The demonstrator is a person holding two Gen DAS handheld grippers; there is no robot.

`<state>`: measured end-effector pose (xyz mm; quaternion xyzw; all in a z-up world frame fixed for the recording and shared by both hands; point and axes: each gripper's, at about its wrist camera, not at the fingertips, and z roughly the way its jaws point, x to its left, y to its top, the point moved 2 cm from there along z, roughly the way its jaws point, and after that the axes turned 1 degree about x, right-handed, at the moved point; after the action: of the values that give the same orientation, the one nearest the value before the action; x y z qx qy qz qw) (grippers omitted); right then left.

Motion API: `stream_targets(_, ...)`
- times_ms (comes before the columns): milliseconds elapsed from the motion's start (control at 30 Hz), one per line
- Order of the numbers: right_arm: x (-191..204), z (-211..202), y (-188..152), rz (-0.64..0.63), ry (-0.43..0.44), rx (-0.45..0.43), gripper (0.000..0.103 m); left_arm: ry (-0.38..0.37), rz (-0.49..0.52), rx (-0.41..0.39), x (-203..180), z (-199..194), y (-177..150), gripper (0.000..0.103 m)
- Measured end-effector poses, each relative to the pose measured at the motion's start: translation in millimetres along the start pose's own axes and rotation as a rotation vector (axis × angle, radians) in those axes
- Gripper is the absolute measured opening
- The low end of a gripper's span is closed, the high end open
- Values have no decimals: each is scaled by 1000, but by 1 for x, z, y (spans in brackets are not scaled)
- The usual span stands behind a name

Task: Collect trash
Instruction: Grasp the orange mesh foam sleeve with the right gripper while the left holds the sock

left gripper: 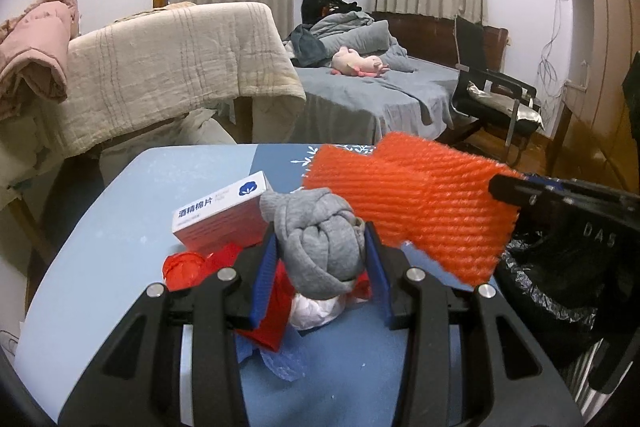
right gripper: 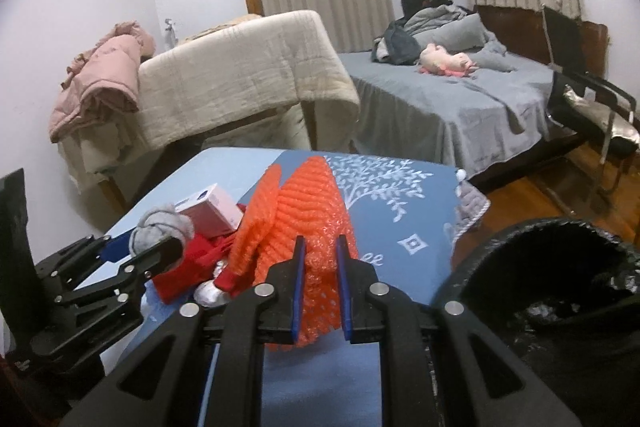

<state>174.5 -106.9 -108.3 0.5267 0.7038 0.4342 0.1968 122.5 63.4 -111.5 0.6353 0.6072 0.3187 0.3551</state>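
Observation:
My left gripper [left gripper: 322, 251] is shut on a knotted grey sock [left gripper: 320, 243] and holds it above red wrappers [left gripper: 192, 265] and a white crumpled wrapper [left gripper: 316, 311] on the blue table [left gripper: 120, 247]. My right gripper [right gripper: 320, 259] is shut on an orange foam net [right gripper: 304, 223], also seen in the left wrist view [left gripper: 416, 203], held above the table [right gripper: 400, 227]. The left gripper with the sock [right gripper: 160, 227] shows at the left of the right wrist view. A bin lined with a black bag [right gripper: 560, 291] stands at the table's right side.
A white and pink box [left gripper: 224, 211] lies on the table behind the sock. A chair draped with a cream blanket [left gripper: 180, 67] stands beyond the table. A bed [left gripper: 380, 87] and a black chair [left gripper: 492, 95] are further back.

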Motion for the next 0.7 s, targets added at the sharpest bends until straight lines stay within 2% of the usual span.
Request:
stream_targets(200, -9, -17, 7, 18, -8, -40, 15, -5, 0, -3, 0, -1, 0, 40)
stream_targets(300, -4, -27, 9, -37, 4, -55, 15, -12, 5, -11, -3, -3, 2, 40)
stream_targets(367, 0, -26, 8, -72, 5, -45, 15, -19, -1, -11, -4, -5, 2, 40)
stream_targets(500, 3, -20, 2, -46, 48, -15, 14, -22, 0, -7, -6, -6, 2, 40)
stream_targets(700, 9, 0, -12, -6, 147, 71, 14, -15, 1, 4, -5, -6, -1, 40)
